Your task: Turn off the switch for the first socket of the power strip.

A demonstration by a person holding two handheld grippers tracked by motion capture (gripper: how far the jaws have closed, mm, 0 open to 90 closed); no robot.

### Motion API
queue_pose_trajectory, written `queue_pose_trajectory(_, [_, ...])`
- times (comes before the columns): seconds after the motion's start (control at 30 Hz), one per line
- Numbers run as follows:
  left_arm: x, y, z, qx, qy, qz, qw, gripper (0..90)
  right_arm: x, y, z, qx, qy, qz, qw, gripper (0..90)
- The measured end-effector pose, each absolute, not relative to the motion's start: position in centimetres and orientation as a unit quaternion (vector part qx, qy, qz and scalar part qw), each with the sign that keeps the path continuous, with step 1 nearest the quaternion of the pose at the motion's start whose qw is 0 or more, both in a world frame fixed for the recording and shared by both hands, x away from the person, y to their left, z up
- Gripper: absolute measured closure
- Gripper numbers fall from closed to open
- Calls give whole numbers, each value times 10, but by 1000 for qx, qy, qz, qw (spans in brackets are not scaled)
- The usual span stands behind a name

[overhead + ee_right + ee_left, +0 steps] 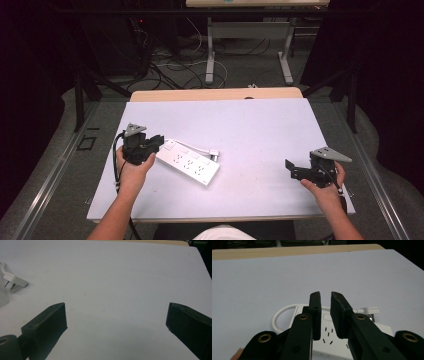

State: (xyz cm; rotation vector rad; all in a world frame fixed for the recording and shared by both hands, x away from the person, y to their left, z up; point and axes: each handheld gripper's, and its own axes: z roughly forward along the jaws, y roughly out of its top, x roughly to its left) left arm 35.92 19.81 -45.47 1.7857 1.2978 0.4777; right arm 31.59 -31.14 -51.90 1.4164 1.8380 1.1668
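While the left gripper [325, 296], jaws nearly clenched on nothing, hovers over the white power strip [188, 162] at centre left of the table [260, 130], and the right gripper [116, 320] gapes released at lower right, a careless push could shove the strip sideways.
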Motion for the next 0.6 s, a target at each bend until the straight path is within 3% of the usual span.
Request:
queue_pose_trajectory(0.23, [373, 186, -463, 725, 518, 187, 414, 886, 317, -311, -519, 524, 685, 432, 264, 27])
queue_pose_trajectory(0.6, [388, 168, -469, 753, 508, 162, 385, 899, 318, -312, -520, 523, 685, 431, 267, 27])
